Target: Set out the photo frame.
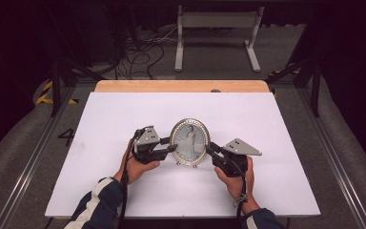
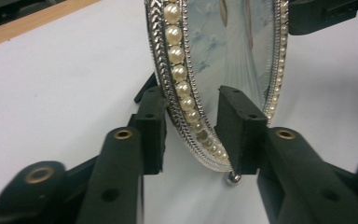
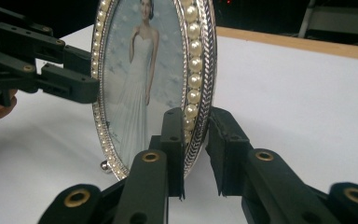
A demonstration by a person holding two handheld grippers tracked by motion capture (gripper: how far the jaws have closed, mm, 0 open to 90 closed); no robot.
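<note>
An oval picture frame (image 1: 189,141) stands upright near the middle of the white table (image 1: 124,181), its long axis running up and down and its pearl-edged face, with a photo of a figure in a white gown, turned toward the person. The left gripper (image 1: 170,145) comes in from the frame's left side and the right gripper (image 1: 209,150) from its right side. In the left gripper view the jaws straddle the frame's lower rim (image 2: 193,126), one pad at the back edge and one at the front, close against it; whether both press I cannot tell. In the right gripper view the jaws bracket the opposite rim (image 3: 193,116), the front pad touching the pearls, the back pad close behind it. A small round foot (image 2: 233,178) rests on the table.
</note>
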